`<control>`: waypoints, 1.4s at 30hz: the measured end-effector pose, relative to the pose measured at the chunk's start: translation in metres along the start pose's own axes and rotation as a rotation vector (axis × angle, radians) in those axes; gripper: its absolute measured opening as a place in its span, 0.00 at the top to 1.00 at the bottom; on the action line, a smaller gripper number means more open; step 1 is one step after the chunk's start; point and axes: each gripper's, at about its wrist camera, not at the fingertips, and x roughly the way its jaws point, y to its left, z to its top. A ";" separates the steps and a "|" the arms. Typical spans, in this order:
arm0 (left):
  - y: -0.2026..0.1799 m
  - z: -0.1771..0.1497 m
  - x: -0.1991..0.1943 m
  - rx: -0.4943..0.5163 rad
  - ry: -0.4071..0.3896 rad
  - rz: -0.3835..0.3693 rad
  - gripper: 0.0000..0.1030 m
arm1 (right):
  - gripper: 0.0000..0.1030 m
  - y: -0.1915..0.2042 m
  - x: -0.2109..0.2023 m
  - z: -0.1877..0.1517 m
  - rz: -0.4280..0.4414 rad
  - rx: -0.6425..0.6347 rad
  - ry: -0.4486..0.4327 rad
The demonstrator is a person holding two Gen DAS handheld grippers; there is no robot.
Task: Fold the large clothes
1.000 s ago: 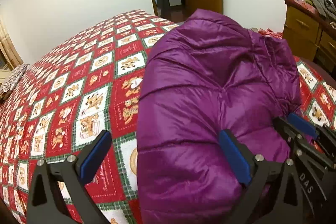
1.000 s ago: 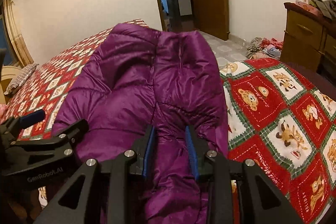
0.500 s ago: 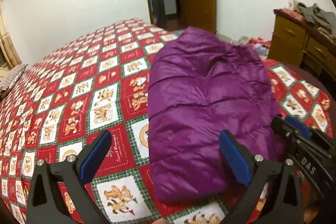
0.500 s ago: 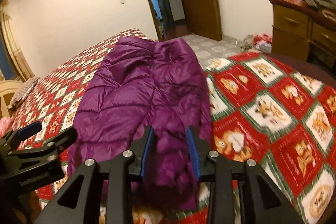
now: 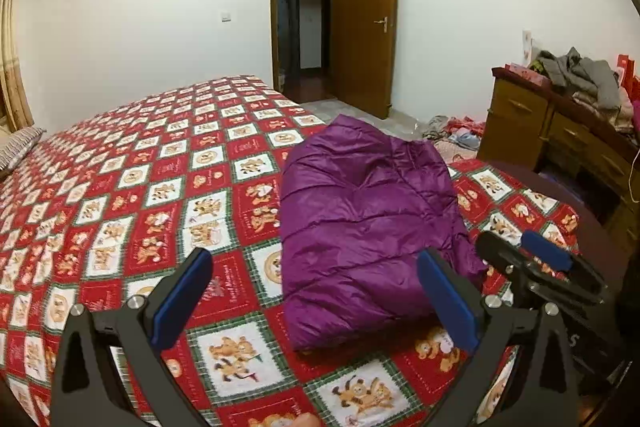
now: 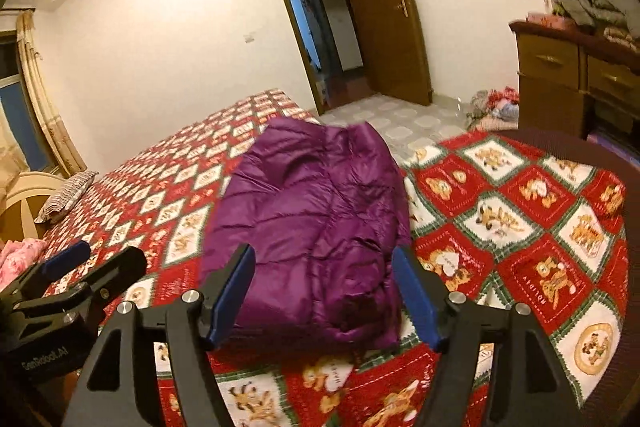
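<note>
Left claw (image 5: 316, 301) hangs wide, gripping nothing; the purple jacket (image 5: 368, 223) lies folded on the bed (image 5: 120, 187), right claw (image 6: 324, 297) spread empty above it. Best now: press the puffy bundle flat, square its edges. Checked quilt, open door (image 5: 362, 19), cluttered dresser (image 5: 560, 131) right.

Bed (image 5: 132, 195) w/ folded purple jacket (image 5: 360, 227), striped pillow (image 6: 66, 195).

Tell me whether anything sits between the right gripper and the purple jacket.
Nothing visible does. The right gripper is open just short of the purple jacket's near edge, with only patterned bedspread beneath.
</note>
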 end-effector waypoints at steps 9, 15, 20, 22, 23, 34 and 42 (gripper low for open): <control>0.019 0.003 -0.021 -0.026 -0.026 0.035 0.00 | 0.27 0.030 -0.035 0.006 -0.019 -0.056 -0.104; 0.032 0.005 -0.027 -0.068 -0.049 0.107 0.00 | 0.27 0.041 -0.055 0.007 -0.034 -0.084 -0.203; 0.036 0.008 -0.028 -0.053 -0.095 0.204 0.00 | 0.26 0.038 -0.057 0.007 -0.032 -0.081 -0.236; 0.036 0.009 -0.026 -0.048 -0.093 0.216 0.00 | 0.26 0.036 -0.056 0.007 -0.038 -0.082 -0.237; 0.035 0.009 -0.025 -0.047 -0.093 0.214 0.00 | 0.26 0.035 -0.055 0.007 -0.041 -0.081 -0.236; 0.019 0.010 -0.019 0.002 -0.097 0.236 0.00 | 0.26 0.019 -0.052 0.009 -0.051 -0.054 -0.244; 0.016 0.012 -0.018 0.004 -0.094 0.226 0.00 | 0.26 0.017 -0.050 0.009 -0.048 -0.051 -0.235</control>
